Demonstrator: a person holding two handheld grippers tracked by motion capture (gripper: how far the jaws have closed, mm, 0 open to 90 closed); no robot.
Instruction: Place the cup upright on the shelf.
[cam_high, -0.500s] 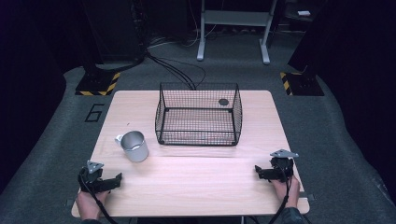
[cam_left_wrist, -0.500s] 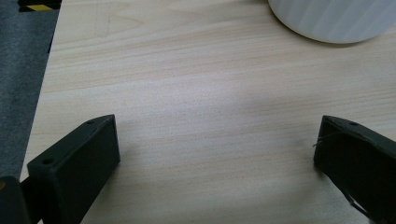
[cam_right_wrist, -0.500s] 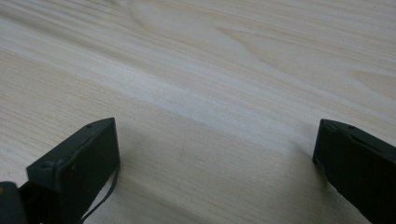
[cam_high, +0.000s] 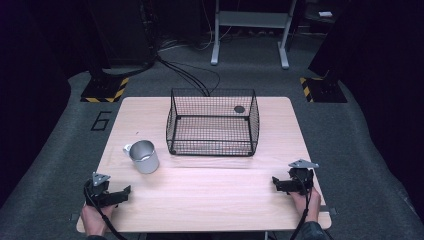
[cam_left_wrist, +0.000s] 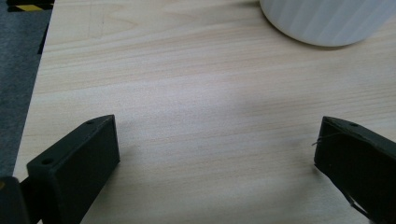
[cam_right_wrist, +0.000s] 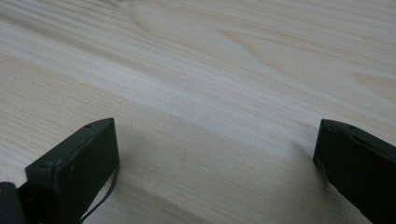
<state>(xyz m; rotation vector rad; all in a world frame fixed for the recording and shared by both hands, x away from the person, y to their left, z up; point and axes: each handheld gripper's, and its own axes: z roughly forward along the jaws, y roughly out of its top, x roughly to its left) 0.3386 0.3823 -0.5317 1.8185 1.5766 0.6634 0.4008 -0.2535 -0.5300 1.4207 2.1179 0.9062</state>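
Steel mug (cam_high: 144, 156) standing upright on the pale wooden tabletop (cam_high: 210, 200), just off the near-left corner of the black wire basket (cam_high: 212, 122), handle turned away toward the far left; probably staged there as the thing to be lifted, with the basket as the likely destination. Left tool (cam_high: 124, 192) resting near the tabletop's front edge, nearer than the mug and well short of it, jaws spread wide and empty, aimed toward the mug's base (cam_left_wrist: 327, 21). Right tool (cam_high: 276, 183) parked well to the right of the mug, likewise wide and empty (cam_right_wrist: 215, 154). Against the earlier frame, no visible shift: mug, basket and both tools in the same spots.
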